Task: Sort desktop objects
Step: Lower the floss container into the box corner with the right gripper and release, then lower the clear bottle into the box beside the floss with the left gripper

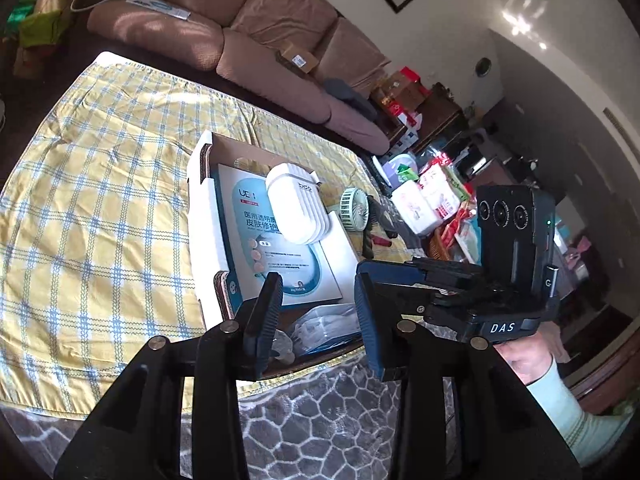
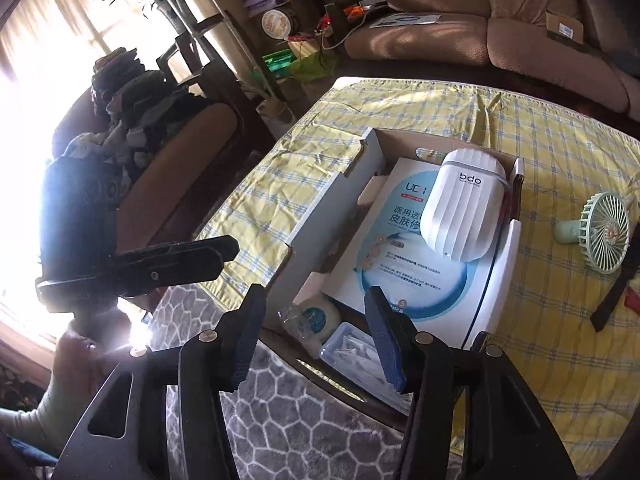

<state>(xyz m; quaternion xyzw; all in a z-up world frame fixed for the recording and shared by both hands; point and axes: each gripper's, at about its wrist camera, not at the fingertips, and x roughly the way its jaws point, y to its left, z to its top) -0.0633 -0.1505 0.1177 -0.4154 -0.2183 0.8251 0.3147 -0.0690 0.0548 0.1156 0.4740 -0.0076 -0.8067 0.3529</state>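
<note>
A shallow white cardboard box sits on the yellow checked tablecloth. Inside lie a blue-and-white mask package, a white ribbed "bdo" device, a round clear pack and a clear plastic case. A green handheld fan lies on the cloth right of the box. My left gripper is open and empty above the box's near end. My right gripper is open and empty there too, and also shows in the left wrist view.
A black strap and a red item lie beside the fan. A brown sofa stands behind the table. A grey patterned rug lies below the table's near edge. Cluttered packages sit to the right.
</note>
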